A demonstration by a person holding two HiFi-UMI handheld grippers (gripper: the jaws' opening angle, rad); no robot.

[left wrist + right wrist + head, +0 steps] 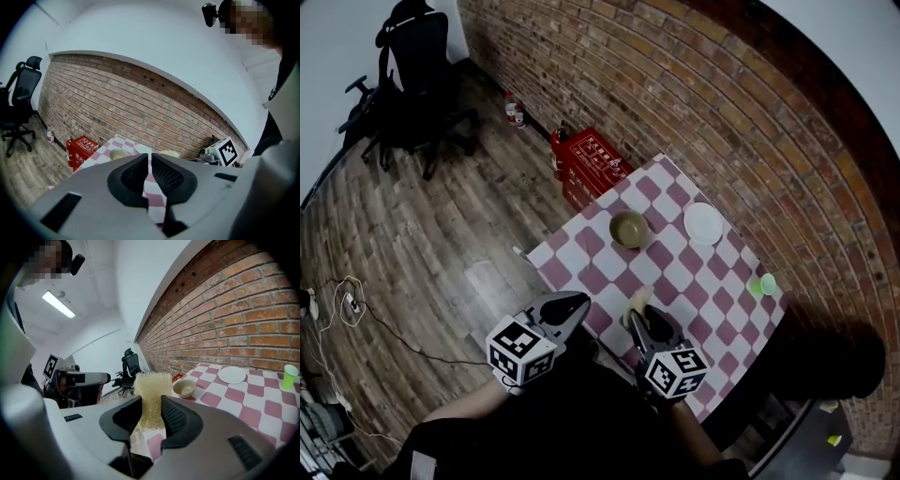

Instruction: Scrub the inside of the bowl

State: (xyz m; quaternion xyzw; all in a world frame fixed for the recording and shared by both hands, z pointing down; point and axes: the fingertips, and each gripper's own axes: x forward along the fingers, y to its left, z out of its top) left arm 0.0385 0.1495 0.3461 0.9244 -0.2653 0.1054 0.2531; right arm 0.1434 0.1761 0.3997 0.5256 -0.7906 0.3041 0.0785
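Along the brick wall [694, 84] and over the wooden floor [422, 234] stands one table [694, 281] under a red-and-white checked cloth, and it carries three containers, one of each kind. One black office chair [412, 75] stands well apart from it near the far corner, and one red box [598, 161] with white lettering sits at the foot of the wall just beside the table's far end. We hold two tongs over the table's near edge. The left tongs [578, 302] have their jaws drawn together to a thin slit with nothing between them, as the left gripper view shows [150, 157]. The right tongs [642, 314] are clamped on the one sponge [152, 390], a pale yellow, coarse, fibrous pad that stands upright and rises above the jaw tips. Of the containers, the white plate [703, 223] lies flat near the wall side and is bare. The bowl [629, 229], tan and round, sits upright just beside it, towards the far end of the table and well apart from both tongs; we see nothing inside it. The green cup [763, 284] stands upright near the table's right-hand edge, and we cannot tell what it holds. One small bottle [515, 108] stands on the floor against the wall.
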